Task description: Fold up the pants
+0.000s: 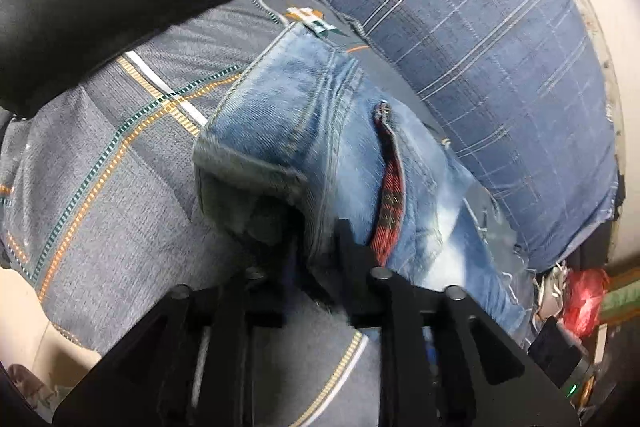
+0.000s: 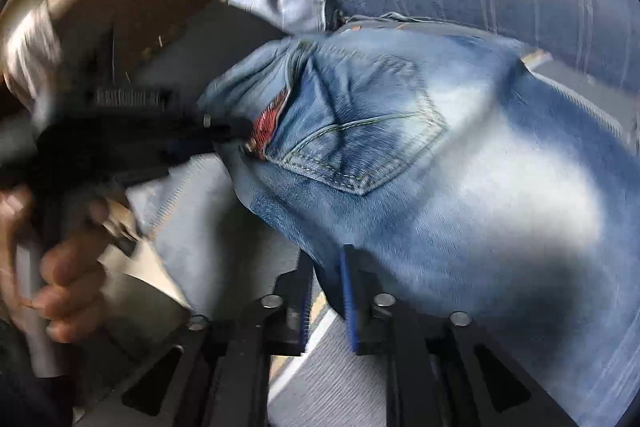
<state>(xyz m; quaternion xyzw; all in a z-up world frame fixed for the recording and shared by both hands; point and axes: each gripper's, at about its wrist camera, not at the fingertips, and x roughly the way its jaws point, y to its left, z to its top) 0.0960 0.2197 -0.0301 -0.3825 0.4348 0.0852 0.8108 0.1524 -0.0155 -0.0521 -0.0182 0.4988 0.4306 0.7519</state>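
Left tongs (image 1: 316, 247) and right tongs (image 2: 326, 279) clamped on jeans (image 2: 440, 187) at lower centre: thick, limp denim, best gripped at seams.

Both wrist cameras look forward and down at close range along their fingers, sharing the jeans (image 1: 320, 131) and blue plaid pillow (image 1: 480, 39).

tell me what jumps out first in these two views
The faded blue jeans fill the middle of both views, pinched by the left tongs and the right tongs. A red plaid lining peeks from the denim, and a blue checked pillow lies behind.
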